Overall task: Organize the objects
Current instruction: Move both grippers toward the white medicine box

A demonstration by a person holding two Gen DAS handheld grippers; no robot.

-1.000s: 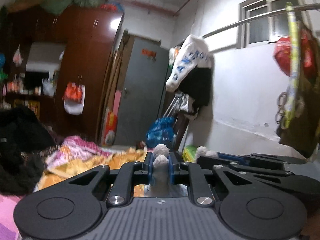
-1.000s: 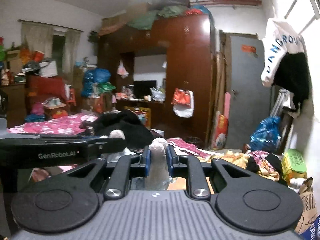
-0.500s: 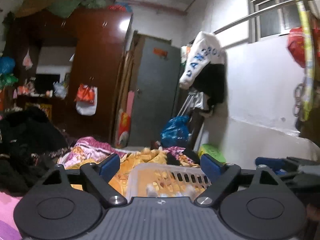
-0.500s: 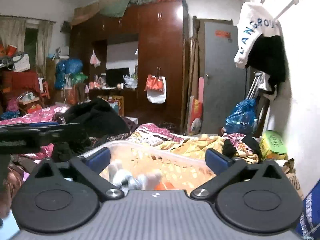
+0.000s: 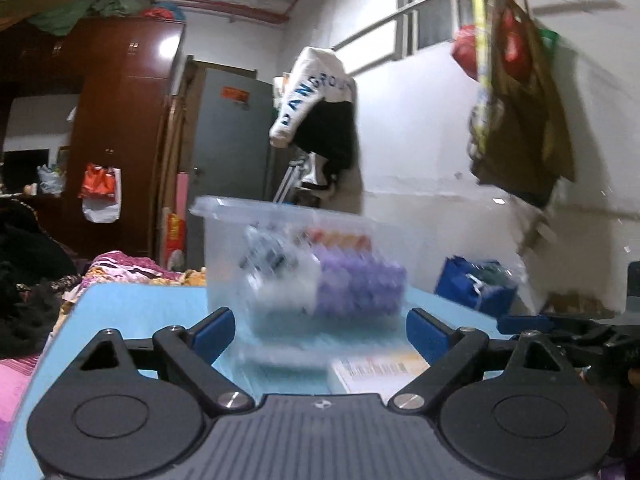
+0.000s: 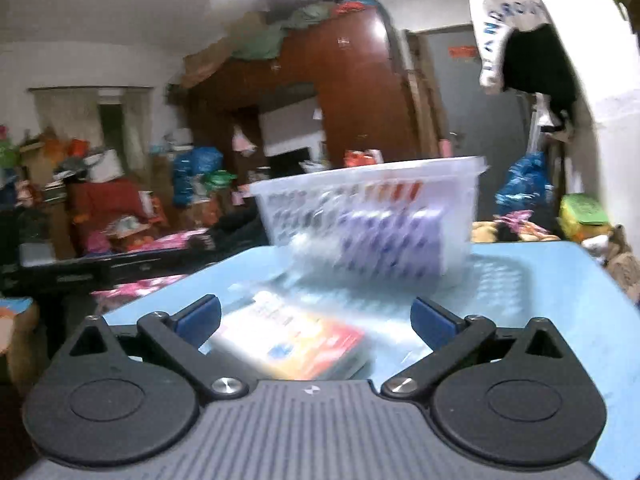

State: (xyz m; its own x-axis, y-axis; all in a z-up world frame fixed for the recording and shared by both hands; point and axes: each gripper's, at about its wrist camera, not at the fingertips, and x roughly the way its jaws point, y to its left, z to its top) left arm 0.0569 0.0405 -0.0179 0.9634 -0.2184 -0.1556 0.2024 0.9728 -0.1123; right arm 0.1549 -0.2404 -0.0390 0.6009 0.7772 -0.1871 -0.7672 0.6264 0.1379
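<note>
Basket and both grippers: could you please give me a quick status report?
Left gripper open, empty. Right gripper open, empty. White basket on the blue table, purple item inside. Flat packet lies before the right gripper.

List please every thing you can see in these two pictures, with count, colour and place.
Basket: one, clear white plastic, on the blue table, ahead of both claws.
Purple item: one, blurred, inside the basket.
Flat packet: one, white, orange and red, on the table before the right claw.
Table: one, light blue.
Wardrobe: one, dark red-brown, at back.
Door: one, grey.
Hanging jacket: one, white and black, on the wall.
Left claw: open, empty.
Right claw: open, empty.
</note>
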